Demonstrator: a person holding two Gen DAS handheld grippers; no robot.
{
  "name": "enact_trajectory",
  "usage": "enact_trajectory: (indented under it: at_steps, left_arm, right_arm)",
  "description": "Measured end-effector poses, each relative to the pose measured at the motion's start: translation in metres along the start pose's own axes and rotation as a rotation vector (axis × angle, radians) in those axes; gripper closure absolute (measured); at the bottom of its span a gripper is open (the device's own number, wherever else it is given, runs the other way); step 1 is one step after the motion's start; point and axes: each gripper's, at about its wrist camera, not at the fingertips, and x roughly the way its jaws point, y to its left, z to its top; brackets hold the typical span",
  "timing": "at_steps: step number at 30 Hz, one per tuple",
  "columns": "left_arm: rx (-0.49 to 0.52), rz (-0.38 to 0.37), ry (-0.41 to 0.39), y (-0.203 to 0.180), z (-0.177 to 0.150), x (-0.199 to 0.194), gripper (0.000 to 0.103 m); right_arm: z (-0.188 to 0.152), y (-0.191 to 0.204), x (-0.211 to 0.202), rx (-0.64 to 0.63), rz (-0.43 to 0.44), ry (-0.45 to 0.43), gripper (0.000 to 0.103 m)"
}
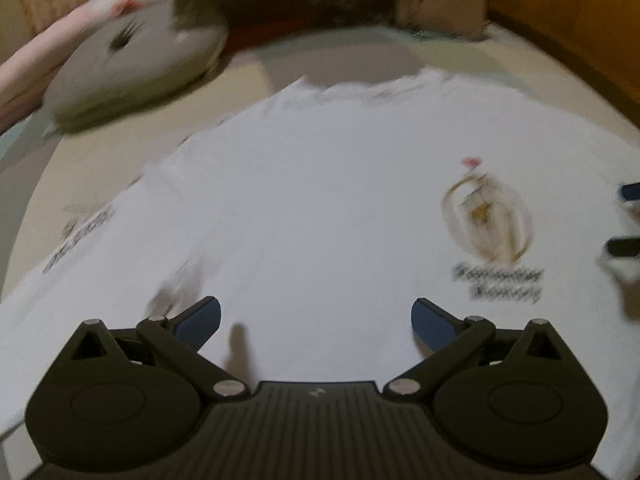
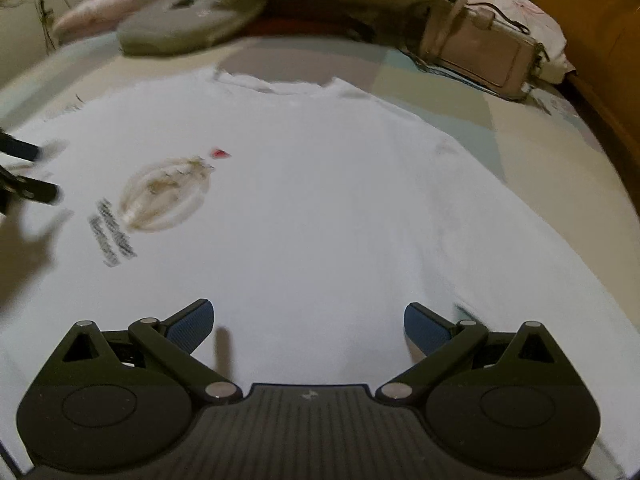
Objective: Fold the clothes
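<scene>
A white T-shirt (image 1: 320, 200) (image 2: 320, 200) lies spread flat on the bed, collar away from me, with a gold oval print (image 1: 486, 220) (image 2: 164, 192) and dark lettering on the chest. My left gripper (image 1: 316, 320) hovers open over the shirt's lower left part, nothing between its blue pads. My right gripper (image 2: 308, 322) hovers open over the lower right part, also holding nothing. Each view catches the other gripper's fingertips (image 1: 624, 220) (image 2: 36, 172) at its edge, spread apart. Both views are blurred by motion.
A round plush cushion with a face (image 1: 136, 60) (image 2: 192, 20) lies beyond the collar on the left. A beige handbag (image 2: 480, 48) (image 1: 436, 4) sits at the back right. The wooden bed frame (image 2: 600, 40) runs along the right. The patterned bed sheet (image 2: 440, 92) surrounds the shirt.
</scene>
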Motion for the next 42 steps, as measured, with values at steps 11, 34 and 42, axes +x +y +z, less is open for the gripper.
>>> enact_trajectory:
  at_steps: [11, 34, 42]
  left_arm:
    - [-0.022, -0.008, 0.045, 0.013, -0.038, -0.005, 0.000]
    - [0.356, -0.209, 0.077, -0.019, -0.075, -0.039, 0.001]
    - [0.322, -0.173, 0.167, -0.005, -0.099, -0.069, 0.002]
  right_arm:
    - [-0.022, 0.015, 0.006, -0.055, -0.021, -0.033, 0.000]
    - [-0.038, 0.038, 0.000, -0.377, 0.273, -0.055, 0.000]
    - [-0.062, 0.020, -0.026, -0.369, 0.238, -0.005, 0.000]
